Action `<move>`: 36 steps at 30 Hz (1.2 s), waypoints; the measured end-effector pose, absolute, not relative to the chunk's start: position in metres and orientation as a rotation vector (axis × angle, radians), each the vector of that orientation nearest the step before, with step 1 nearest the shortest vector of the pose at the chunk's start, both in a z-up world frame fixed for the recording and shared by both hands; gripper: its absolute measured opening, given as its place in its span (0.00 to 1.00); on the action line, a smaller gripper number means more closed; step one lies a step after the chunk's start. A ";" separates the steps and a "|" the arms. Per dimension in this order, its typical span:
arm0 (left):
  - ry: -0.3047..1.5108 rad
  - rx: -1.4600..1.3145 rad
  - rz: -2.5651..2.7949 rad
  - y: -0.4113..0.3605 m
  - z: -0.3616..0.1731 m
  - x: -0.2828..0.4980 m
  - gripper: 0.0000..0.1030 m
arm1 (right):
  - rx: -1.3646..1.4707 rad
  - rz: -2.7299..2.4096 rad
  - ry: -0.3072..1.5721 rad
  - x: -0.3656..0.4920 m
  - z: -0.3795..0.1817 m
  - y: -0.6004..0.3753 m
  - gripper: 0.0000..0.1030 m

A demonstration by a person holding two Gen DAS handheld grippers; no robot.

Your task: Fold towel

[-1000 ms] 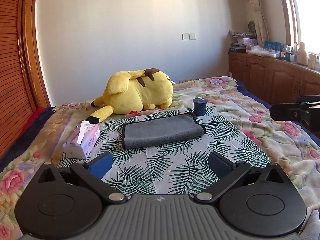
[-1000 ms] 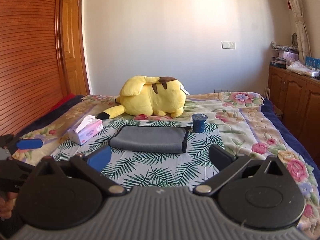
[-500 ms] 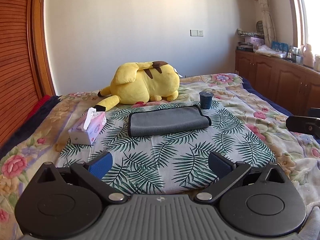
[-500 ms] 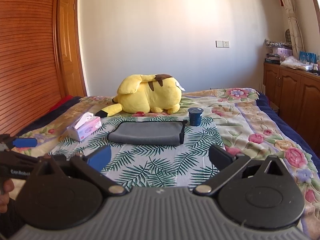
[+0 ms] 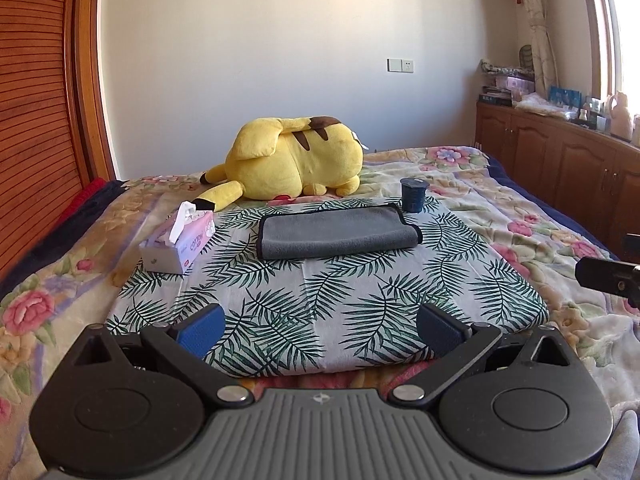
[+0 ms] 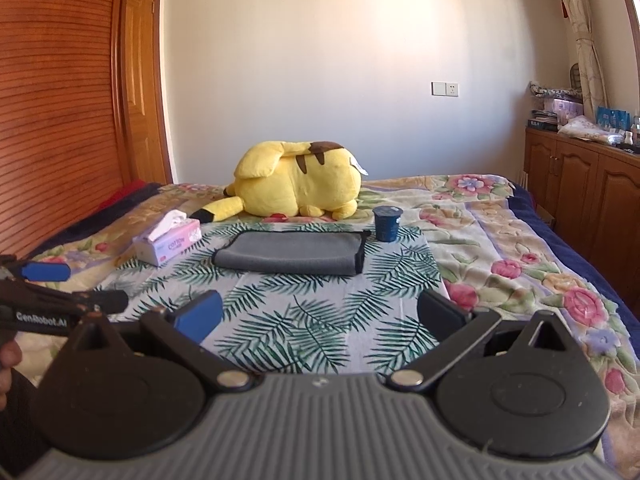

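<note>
folded grey towel (image 5: 336, 233) lies mid-frame on the leaf-print cloth (image 5: 320, 292), well beyond both tools. left hand-held gripper (image 5: 320, 326) gapes wide, empty; right hand-held gripper (image 6: 320, 312) likewise.

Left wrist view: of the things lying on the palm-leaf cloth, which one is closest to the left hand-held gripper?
The pink tissue box, at the cloth's left edge. The folded grey towel and the dark blue cup both lie farther from the left hand-held gripper.
</note>
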State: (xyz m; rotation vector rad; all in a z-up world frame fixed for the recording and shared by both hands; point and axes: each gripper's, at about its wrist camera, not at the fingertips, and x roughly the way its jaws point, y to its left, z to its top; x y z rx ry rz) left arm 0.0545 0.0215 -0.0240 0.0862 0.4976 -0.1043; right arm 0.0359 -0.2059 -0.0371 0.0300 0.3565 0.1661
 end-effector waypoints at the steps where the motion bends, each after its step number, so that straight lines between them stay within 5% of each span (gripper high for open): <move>1: 0.496 0.085 -0.105 0.021 -0.024 0.054 0.84 | 0.033 0.165 0.361 0.036 -0.039 -0.206 1.00; 36: 0.373 0.065 -0.083 0.013 -0.012 0.035 0.84 | 0.069 0.131 0.247 0.024 -0.038 -0.222 1.00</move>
